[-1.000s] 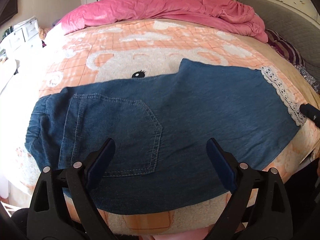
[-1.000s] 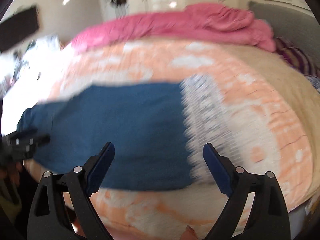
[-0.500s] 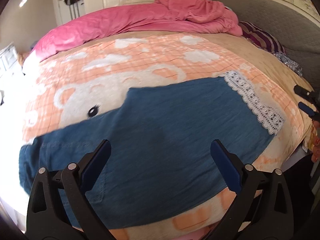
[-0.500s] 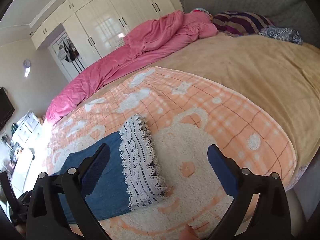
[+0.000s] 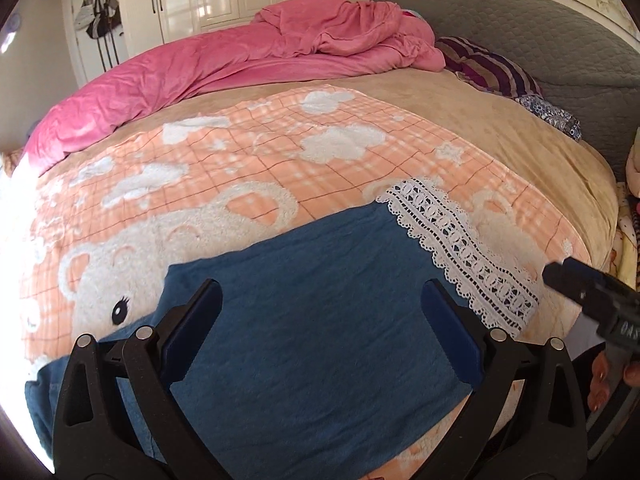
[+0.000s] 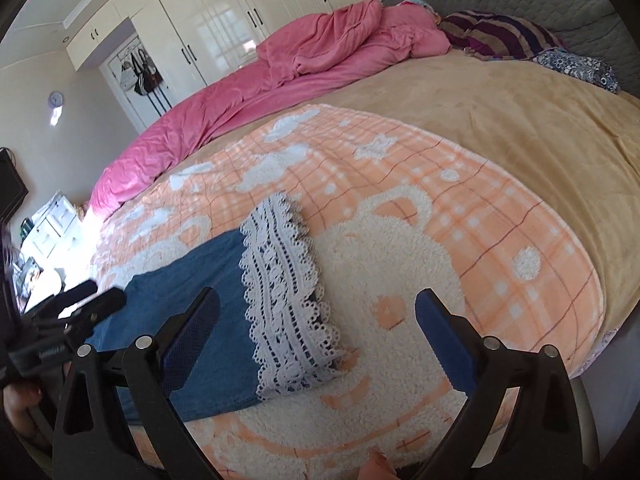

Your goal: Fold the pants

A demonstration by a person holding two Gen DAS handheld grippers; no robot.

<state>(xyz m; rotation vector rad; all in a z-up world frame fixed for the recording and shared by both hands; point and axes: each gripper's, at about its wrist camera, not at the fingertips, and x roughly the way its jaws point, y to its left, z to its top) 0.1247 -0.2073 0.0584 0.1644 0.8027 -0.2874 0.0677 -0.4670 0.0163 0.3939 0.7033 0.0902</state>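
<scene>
Blue denim pants [image 5: 320,320] lie flat across an orange bear-print blanket [image 5: 248,160], with a white lace hem [image 5: 460,252] at the right end. My left gripper [image 5: 320,316] is open and empty, hovering over the middle of the leg. My right gripper [image 6: 316,320] is open and empty, hovering over the lace hem [image 6: 288,292] where the denim [image 6: 192,304] ends. Each gripper shows at the edge of the other's view: the right one [image 5: 592,296] and the left one [image 6: 76,304].
A pink duvet [image 5: 240,60] is bunched along the far side of the bed. A tan sheet [image 6: 500,120] covers the right part. Striped and floral pillows [image 5: 496,68] lie by the grey headboard [image 5: 520,28]. White wardrobes [image 6: 224,32] stand behind.
Both grippers have swung right along the pants toward the lace hem. The waist and back pocket have left the left view. Both stayed open.
</scene>
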